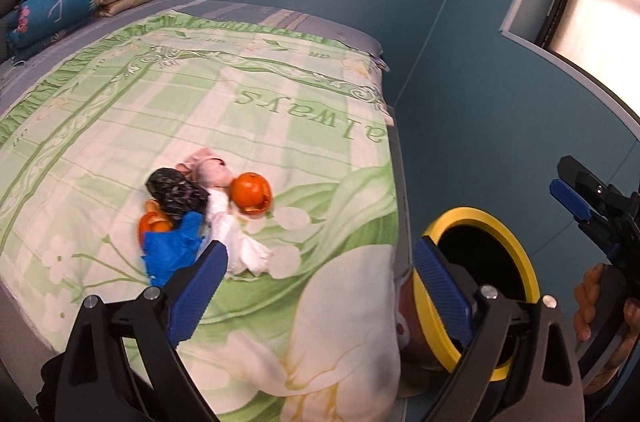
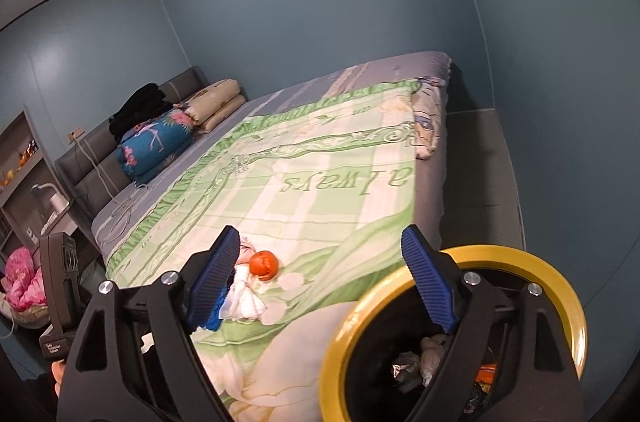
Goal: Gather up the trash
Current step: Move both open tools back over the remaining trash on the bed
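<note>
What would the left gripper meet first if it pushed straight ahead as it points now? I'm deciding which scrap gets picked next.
Probably the white tissue on the green blanket, beside the blue wrapper. The left gripper is open and empty; depth is uncertain.

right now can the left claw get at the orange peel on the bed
Probably yes. The left claw is open and empty, and the orange peel lies uncovered on the blanket ahead of it, at the edge of the trash pile beside the white tissue.
</note>
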Tool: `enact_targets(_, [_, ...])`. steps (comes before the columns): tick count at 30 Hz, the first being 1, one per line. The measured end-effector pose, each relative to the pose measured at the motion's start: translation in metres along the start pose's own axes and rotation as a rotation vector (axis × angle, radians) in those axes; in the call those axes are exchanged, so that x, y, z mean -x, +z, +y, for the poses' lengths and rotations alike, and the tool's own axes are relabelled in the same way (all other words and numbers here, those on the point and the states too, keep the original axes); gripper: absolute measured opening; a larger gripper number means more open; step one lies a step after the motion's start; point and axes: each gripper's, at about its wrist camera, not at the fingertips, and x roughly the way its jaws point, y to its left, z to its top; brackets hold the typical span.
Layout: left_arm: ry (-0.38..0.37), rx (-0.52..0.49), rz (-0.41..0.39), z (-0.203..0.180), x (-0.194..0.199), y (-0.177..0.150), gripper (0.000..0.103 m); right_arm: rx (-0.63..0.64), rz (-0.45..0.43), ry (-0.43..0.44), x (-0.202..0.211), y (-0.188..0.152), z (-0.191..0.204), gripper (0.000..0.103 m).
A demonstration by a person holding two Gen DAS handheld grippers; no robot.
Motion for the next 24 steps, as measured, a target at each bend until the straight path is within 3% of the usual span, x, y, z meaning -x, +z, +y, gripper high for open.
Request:
enact_targets(12, [0.131,0.050,-0.028,0.049,0.009,-0.004,0.093,0.063,0.054,0.049,-0.029,0.006,0.040,0.089])
enact_targets(24, [0.205,0.113,-0.007,0.096,-0.005,-0.018,0.094,0.129,0.158,0.075,-0.085,-0.003,0.081,0.092])
